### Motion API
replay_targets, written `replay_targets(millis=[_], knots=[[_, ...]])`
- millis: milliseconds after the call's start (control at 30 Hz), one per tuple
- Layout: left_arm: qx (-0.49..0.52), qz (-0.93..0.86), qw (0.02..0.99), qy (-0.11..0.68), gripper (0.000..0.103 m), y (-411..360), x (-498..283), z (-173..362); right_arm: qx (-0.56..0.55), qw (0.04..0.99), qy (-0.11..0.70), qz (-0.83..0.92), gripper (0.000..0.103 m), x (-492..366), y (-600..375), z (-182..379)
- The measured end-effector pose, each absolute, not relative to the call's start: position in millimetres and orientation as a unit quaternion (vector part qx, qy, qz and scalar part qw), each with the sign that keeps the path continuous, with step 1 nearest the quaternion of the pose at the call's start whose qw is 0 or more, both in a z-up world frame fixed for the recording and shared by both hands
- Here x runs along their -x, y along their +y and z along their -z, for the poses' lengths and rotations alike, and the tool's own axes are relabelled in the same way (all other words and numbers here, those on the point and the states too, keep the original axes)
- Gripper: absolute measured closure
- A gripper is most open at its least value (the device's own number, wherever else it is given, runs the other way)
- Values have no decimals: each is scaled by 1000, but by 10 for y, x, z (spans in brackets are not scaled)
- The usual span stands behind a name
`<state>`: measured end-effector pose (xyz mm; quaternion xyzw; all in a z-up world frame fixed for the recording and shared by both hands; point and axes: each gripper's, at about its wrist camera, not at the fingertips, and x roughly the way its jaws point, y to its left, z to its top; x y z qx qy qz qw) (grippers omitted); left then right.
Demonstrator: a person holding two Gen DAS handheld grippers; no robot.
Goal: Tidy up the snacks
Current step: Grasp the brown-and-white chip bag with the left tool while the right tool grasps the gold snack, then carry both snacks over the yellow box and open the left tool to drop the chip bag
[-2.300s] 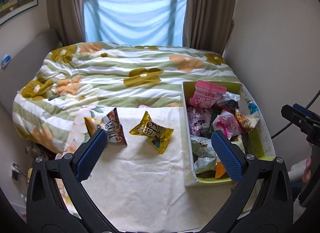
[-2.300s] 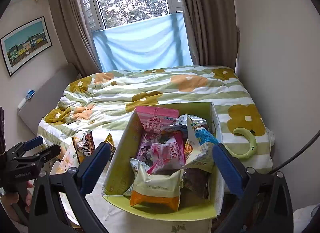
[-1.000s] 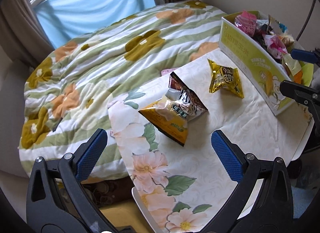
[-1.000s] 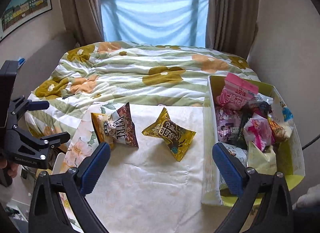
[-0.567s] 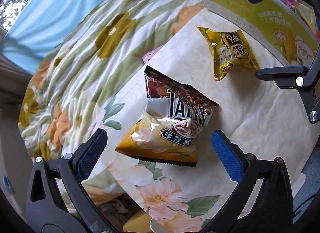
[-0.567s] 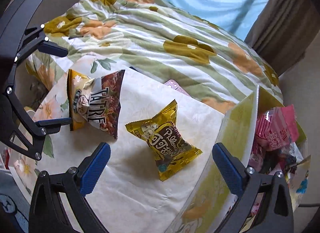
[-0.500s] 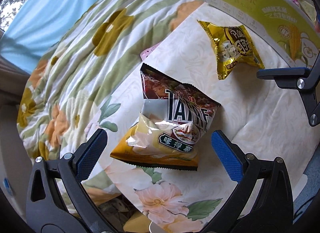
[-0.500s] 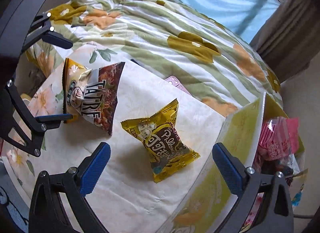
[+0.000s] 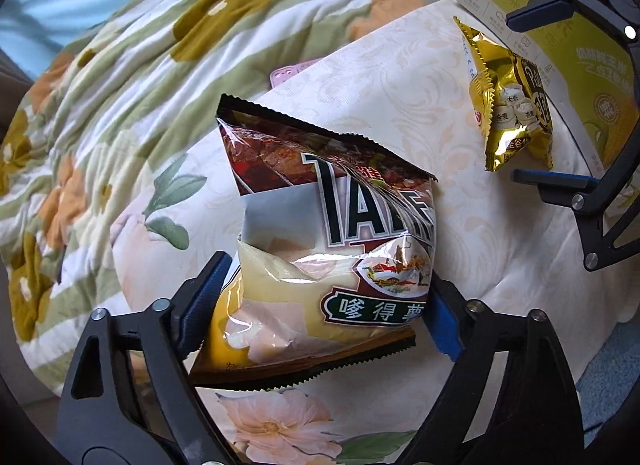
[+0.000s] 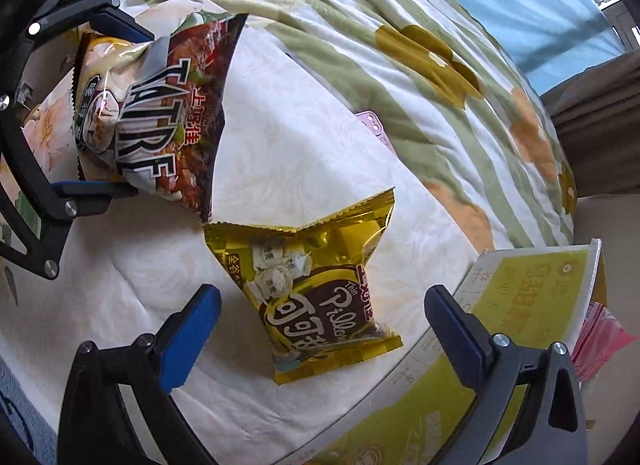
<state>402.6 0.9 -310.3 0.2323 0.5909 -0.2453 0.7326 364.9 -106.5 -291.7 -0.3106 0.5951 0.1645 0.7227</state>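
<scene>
A brown and yellow chip bag (image 9: 332, 225) lies on the white cloth; it also shows in the right wrist view (image 10: 152, 105). My left gripper (image 9: 320, 297) straddles its lower end, pads touching both sides, jaws still wide. A gold snack bag (image 10: 316, 285) lies beside the yellow-green snack box (image 10: 520, 325); it also shows in the left wrist view (image 9: 512, 105). My right gripper (image 10: 320, 329) is open around the gold bag's lower end, pads apart from it.
The floral quilt (image 10: 400, 25) covers the bed behind the cloth. A small pink object (image 10: 376, 125) lies at the cloth's far edge. The box (image 9: 560, 45) holds several snack packets (image 10: 600, 337). The cloth's floral edge (image 9: 280, 425) hangs near me.
Both grippers have dropped down onto the cloth. The left has closed in around the chip bag; the right has come down over the gold bag.
</scene>
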Motion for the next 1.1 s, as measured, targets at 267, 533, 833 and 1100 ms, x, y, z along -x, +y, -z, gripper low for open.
replay_targets(millis=[267,533,833,1100], knots=[[-169,236,754,589,31,191,-4016,3058,249,710,639,-157,22,-3776,-1138,3051],[-92,204,762,608,31,416,-3943,3054,221,709,651,-158,44,-3817,-1180,3054],[-44,173,775,606,34,646,-3788,2937,184,733,632,-170,59,-3747,-1185,2910],[-34,162,807,567,34,817,-3605,2438,137,775,595,-163,59,-3568,-1159,2533]])
